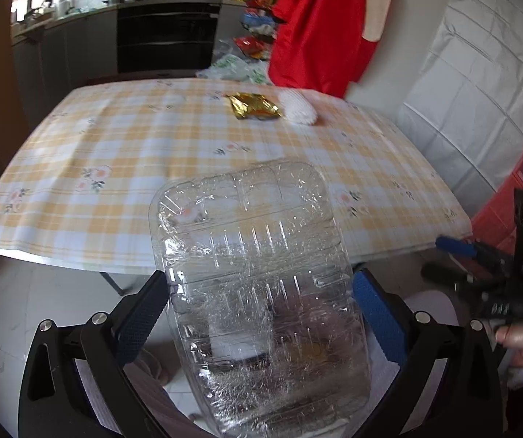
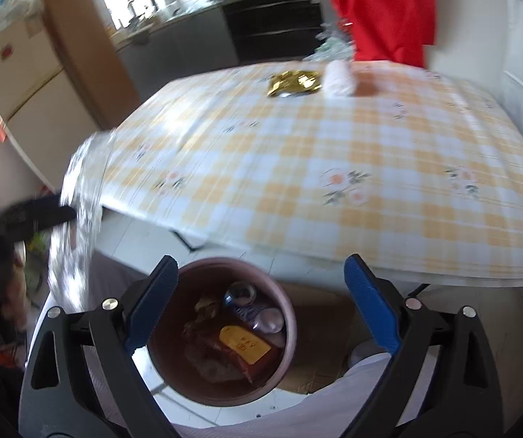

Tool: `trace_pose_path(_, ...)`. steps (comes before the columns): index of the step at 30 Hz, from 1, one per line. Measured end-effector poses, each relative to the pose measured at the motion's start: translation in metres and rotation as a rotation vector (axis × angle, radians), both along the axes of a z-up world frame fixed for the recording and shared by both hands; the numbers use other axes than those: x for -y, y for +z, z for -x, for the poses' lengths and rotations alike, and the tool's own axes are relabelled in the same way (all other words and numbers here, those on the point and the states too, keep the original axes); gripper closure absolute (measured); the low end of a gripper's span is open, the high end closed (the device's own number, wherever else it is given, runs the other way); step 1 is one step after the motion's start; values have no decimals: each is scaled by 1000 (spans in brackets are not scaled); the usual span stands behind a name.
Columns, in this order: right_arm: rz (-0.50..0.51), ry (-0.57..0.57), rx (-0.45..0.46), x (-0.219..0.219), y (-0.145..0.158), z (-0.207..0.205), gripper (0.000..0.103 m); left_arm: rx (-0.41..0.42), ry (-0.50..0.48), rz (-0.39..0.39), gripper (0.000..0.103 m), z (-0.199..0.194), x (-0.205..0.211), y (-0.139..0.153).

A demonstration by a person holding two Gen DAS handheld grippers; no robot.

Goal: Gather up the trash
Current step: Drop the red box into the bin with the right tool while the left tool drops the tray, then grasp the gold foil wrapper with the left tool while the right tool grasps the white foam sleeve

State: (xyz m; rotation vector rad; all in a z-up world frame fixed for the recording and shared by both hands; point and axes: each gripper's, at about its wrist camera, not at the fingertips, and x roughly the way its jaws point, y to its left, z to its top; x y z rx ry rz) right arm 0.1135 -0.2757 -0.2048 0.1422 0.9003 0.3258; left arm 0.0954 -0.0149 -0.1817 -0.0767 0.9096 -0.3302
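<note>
- Left wrist view: the left gripper (image 1: 261, 314) has its fingers closed against the sides of one clear plastic container (image 1: 258, 284), held off the near edge of the counter (image 1: 134, 168). The thin, slick shell may buckle or slip out. Two pieces remain at the far side: one gold wrapper (image 1: 254, 106) and one white wad (image 1: 298, 109), touching.
- Right wrist view: the right gripper (image 2: 261, 310) is spread wide and empty above one pink bin (image 2: 221, 328) on the floor. A drop from off to the side could miss the bin.
</note>
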Motion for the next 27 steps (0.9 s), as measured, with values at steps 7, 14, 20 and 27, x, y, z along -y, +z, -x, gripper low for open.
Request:
trace_pose_path(7, -15, -64, -7, 25, -5, -5, 12, -166, -127, -12, 5, -1, 30, -38)
trace_pose_path(14, -19, -72, -21, 28, -12, -5, 12, -178, -113, -12, 5, -2, 26, -43)
trace_pose_path(20, -16, -68, -31, 27, -16, -9, 12, -148, -45, -17, 5, -12, 11, -38)
trace_pose_path(27, 4, -79, -36, 30, -18, -18, 12, -133, 17, -28, 5, -31, -5, -37)
